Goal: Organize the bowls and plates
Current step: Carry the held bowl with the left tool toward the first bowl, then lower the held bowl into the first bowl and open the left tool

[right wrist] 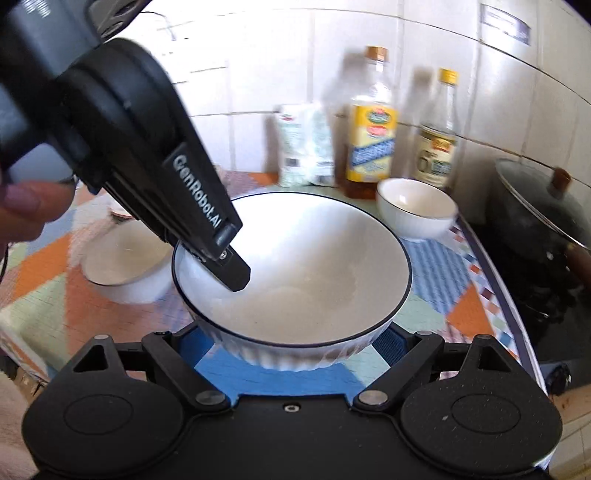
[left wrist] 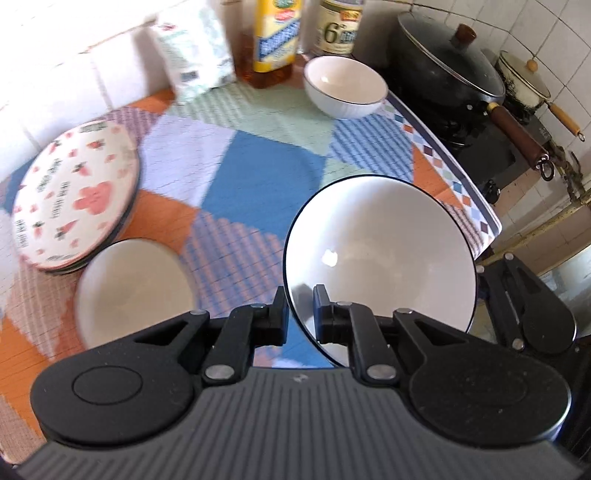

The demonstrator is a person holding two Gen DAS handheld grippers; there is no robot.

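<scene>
A large white bowl [left wrist: 380, 258] with a dark rim hangs tilted above the patchwork cloth. My left gripper [left wrist: 299, 314] is shut on its near rim, and the right wrist view shows it [right wrist: 229, 266] clamped there from above. My right gripper [right wrist: 291, 343] stands wide, its blue pads [right wrist: 194, 343] against the ribbed lower wall of the same bowl [right wrist: 314, 266] on both sides. A stack of flower-patterned plates [left wrist: 74, 195] lies at the left. A shallow white bowl [left wrist: 133, 288] sits in front of it. A small white bowl [left wrist: 345, 86] stands at the back.
An oil bottle [left wrist: 275, 37], a second bottle [left wrist: 338, 26] and a white bag [left wrist: 195, 48] line the tiled wall. A lidded black wok [left wrist: 447, 66] and a small pot [left wrist: 522, 79] sit on the stove to the right. A person's fingers [right wrist: 22, 206] show at the left.
</scene>
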